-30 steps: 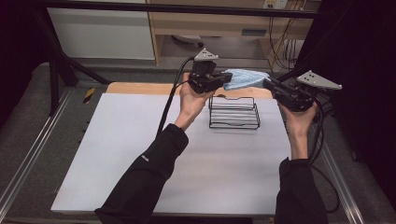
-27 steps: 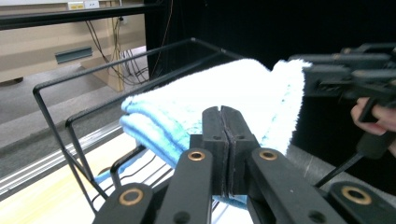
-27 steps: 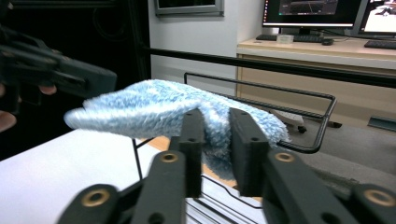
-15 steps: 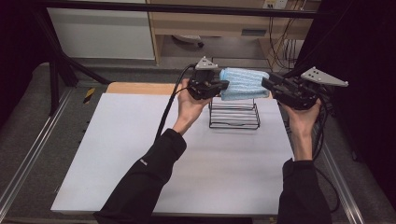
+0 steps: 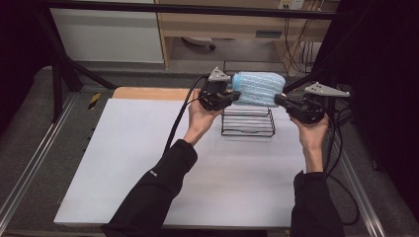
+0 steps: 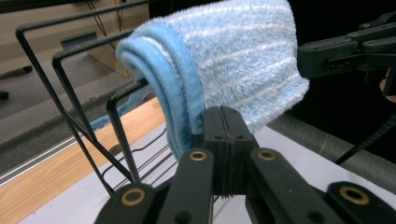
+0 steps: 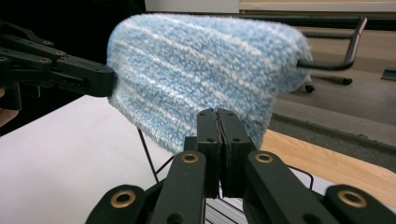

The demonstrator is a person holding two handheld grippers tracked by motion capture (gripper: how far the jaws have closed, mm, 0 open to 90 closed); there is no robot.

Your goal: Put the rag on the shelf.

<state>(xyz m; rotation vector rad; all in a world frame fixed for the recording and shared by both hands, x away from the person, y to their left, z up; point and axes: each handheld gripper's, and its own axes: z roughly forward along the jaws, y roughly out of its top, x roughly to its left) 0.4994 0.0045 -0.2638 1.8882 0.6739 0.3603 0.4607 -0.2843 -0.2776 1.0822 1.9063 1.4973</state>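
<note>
Both grippers, left (image 5: 228, 96) and right (image 5: 283, 101), clenched the towel's (image 5: 258, 89) ends over the rack (image 5: 248, 121); uneven lowering could have slid it off the far side.

The bench (image 5: 123, 163) is evenly lit from above with soft shadows (dark at the surrounding edges), while backgrounds are blurred in both gripper views.
</note>
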